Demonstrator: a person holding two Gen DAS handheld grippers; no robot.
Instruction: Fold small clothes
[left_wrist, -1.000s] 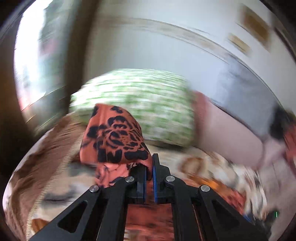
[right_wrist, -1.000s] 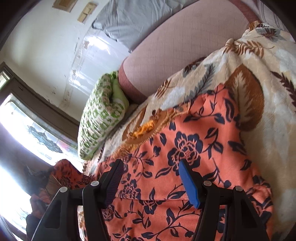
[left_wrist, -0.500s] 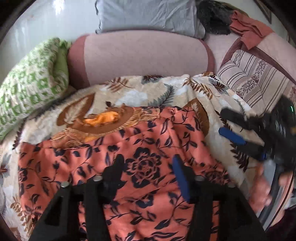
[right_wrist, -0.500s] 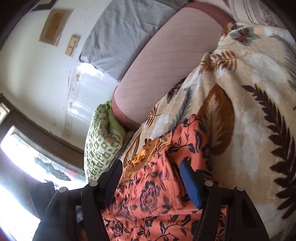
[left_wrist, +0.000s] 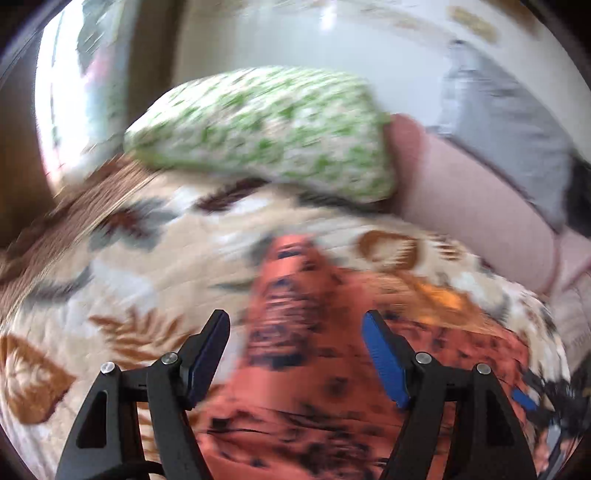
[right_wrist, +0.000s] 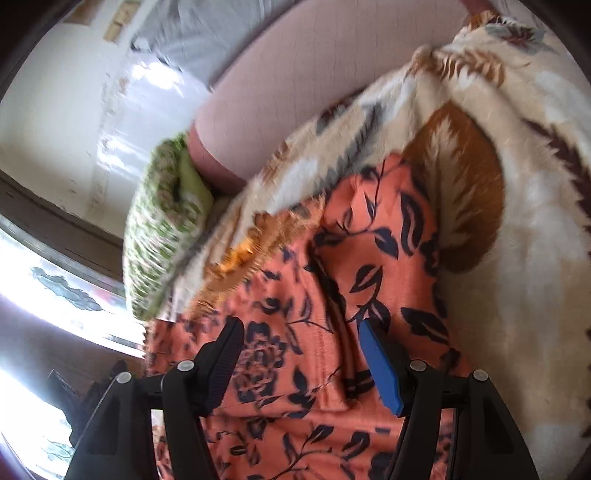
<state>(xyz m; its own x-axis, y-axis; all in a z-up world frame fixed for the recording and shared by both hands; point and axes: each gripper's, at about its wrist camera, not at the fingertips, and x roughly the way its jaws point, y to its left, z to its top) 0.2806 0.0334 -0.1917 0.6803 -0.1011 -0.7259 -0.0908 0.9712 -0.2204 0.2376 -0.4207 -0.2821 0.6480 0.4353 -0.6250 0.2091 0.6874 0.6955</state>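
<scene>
An orange garment with a dark flower print (left_wrist: 295, 332) (right_wrist: 332, 295) lies spread on a cream leaf-patterned blanket (left_wrist: 110, 280) (right_wrist: 517, 258). In the blurred left wrist view my left gripper (left_wrist: 295, 350) hangs over a narrow strip of the garment. Its jaws are opening, the cloth lies below the gap, and the pads do not press it. In the right wrist view my right gripper (right_wrist: 303, 354) stands open just above the garment, over a fold line, with nothing pinched. Part of the right gripper's blue pad (left_wrist: 524, 398) shows at the left view's right edge.
A green and white patterned pillow (left_wrist: 266, 129) (right_wrist: 162, 236) lies at the blanket's far end. A pink bolster (left_wrist: 472, 206) (right_wrist: 314, 85) and a grey pillow (left_wrist: 509, 122) lie behind it against the wall. A bright window (right_wrist: 44, 280) is at the left.
My left gripper let go of the bunched cloth it held pinched a second ago and now stands wide over the laid-down garment. The right gripper stayed open and shifted slightly over the cloth.
</scene>
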